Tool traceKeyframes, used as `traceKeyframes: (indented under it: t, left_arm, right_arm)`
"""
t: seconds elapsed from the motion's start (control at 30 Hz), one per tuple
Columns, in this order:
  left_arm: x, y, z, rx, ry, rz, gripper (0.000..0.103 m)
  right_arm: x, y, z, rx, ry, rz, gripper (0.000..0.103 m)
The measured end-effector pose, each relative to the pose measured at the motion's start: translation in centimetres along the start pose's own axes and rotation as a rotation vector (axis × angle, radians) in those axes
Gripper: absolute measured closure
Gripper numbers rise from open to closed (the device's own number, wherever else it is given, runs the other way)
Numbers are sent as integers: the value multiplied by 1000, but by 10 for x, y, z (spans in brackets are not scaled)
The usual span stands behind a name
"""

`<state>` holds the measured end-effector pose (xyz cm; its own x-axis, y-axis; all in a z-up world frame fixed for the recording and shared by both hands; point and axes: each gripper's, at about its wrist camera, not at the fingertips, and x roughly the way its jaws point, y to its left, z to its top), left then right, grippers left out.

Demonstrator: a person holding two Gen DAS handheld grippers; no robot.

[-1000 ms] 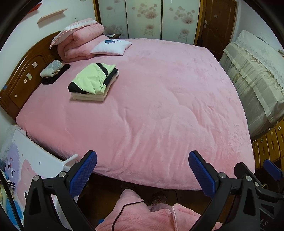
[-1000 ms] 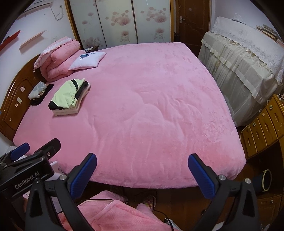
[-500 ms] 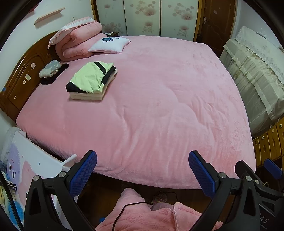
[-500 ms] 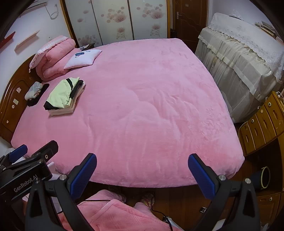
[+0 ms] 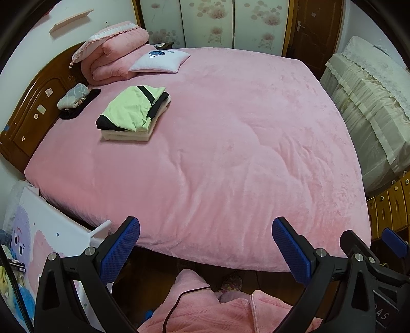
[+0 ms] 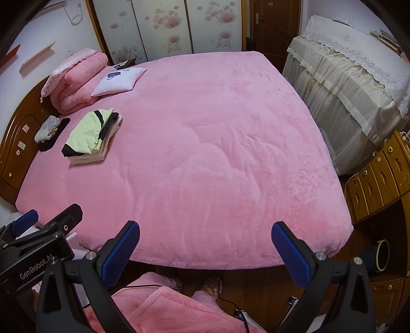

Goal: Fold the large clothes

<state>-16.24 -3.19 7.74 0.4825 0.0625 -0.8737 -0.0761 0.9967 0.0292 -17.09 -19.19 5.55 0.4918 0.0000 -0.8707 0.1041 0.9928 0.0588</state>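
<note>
Bedroom with a large bed (image 5: 230,153) under a pink plush cover, wrinkled toward the foot edge; wooden headboard (image 5: 33,107) at the left, floral wardrobe doors (image 5: 205,23) and a dark door (image 5: 315,30) along the far wall. Cream lace-draped furniture (image 6: 353,89) off the bed's right edge, wooden drawers (image 6: 379,179) nearer the foot corner.

Near the headboard edge, a stack of folded clothes (image 5: 134,114): pale green garment with black trim on top, cream pieces beneath, lying flat on the cover. Between stack and headboard, a small grey bundle (image 5: 73,96) on something black. At the far head corner, a folded pink quilt (image 5: 115,59) with a white cushion (image 5: 160,61) leaning just beside it.

Held above the foot edge, well apart from the stack: left hand-held gripper (image 5: 206,246), spread wide, blue pads (image 5: 120,248) bare, nothing between them. Right hand-held gripper (image 6: 206,246), likewise spread wide and holding nothing, just beside the left one. Below both, pink fleece clothing (image 6: 166,307) of the person and a dark floor (image 6: 256,287).
</note>
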Motion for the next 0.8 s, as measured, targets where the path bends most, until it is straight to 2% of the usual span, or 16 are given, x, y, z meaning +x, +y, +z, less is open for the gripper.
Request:
traceKeyframes:
  t: [0.8]
  left_arm:
    - [5, 0, -5, 16, 38, 10, 1]
  right_arm:
    - [7, -8, 0, 7, 40, -2, 0]
